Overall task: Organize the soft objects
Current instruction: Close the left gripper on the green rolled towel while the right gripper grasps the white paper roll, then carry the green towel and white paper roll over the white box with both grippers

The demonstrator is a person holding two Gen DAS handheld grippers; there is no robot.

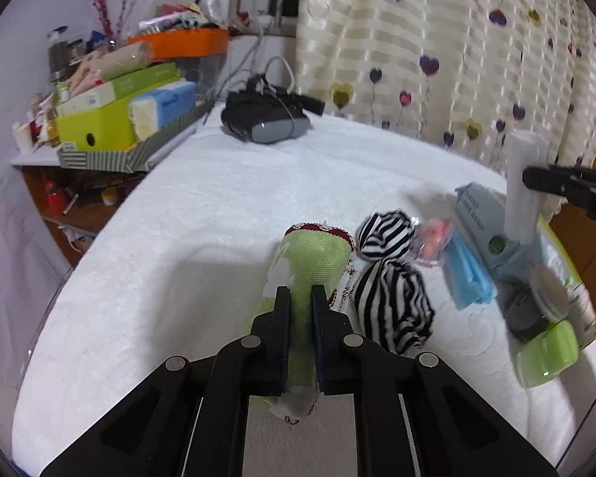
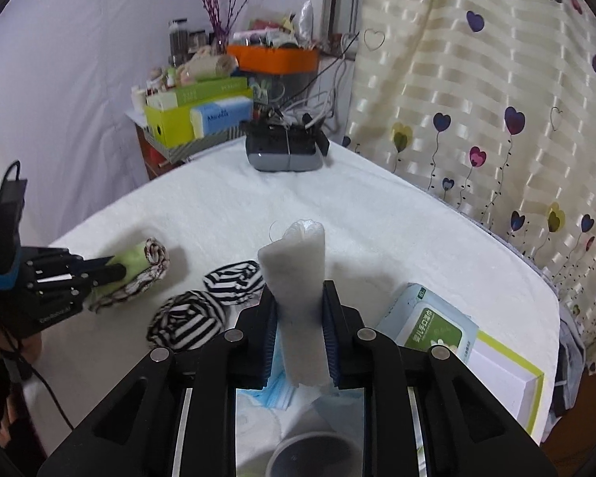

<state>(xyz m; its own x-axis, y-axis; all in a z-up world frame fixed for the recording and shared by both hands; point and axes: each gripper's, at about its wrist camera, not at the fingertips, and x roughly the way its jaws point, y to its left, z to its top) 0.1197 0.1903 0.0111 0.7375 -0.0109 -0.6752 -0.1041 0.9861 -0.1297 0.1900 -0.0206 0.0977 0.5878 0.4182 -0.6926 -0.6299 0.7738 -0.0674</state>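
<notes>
I have both jaws loaded. My left gripper [image 1: 300, 298] is clenched tight on the green cloth roll [image 1: 312, 262], pinching it near its middle so that the red-and-white patterned end points away from me; in the right wrist view it looks lifted just off the white towel-covered surface [image 1: 218, 206]. My right gripper [image 2: 300, 294] grips the white rolled towel [image 2: 298, 278] between its blue pads, the roll standing nearly upright above the jaws.

Just beyond the left jaws lie 2 black-and-white striped bundles [image 1: 389, 274], side by side and touching. To their right sit a blue folded cloth [image 1: 467, 274], a pack of wipes [image 2: 437, 326] and a green-edged box [image 2: 508, 373]. Far off at the back edge rests a dark headset [image 1: 266, 119], with a cluttered shelf [image 1: 111, 119] behind it.

I judge this to be the carry step: 2 soft rolls picked, neither placed. Next I need a common spot for both, set down side by side, keeping the grip firm so the rolls do not unwind.
</notes>
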